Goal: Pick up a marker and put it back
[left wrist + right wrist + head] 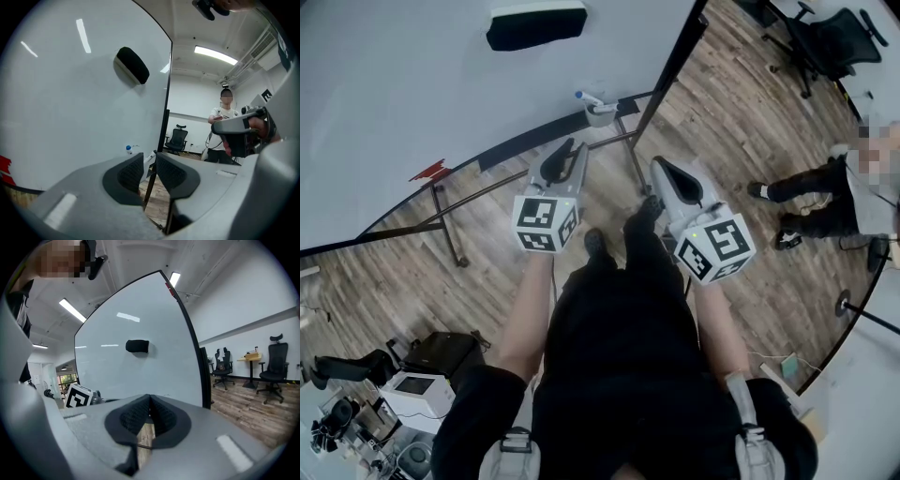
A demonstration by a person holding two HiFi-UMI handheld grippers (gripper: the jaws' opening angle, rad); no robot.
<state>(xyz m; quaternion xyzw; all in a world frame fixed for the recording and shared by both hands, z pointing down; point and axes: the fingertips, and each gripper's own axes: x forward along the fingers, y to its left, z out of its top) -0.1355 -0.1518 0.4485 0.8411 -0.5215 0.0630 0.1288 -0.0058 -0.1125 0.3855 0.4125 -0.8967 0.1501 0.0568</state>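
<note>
Left gripper (149, 160) recorded released: jaws parted, nothing between them. Right gripper (149, 401) recorded clenched, pads met, nothing held. Blue-capped white marker (587, 97) noted just ahead of the left gripper, lodged in a small grey holder (600, 115) at the white whiteboard's (70, 108) lower edge. Black oblong eraser (133, 64) seen higher on the board. Black frame post (164, 131) stands directly beyond the left jaws. Marker barrel hard to make out in the left gripper view.

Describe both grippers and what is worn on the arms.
The left tongs and right tongs have light grey bodies and black ribbed pads. Each bears a white cube with black square markers. The sleeves are black, leaving the forearms bare.
</note>
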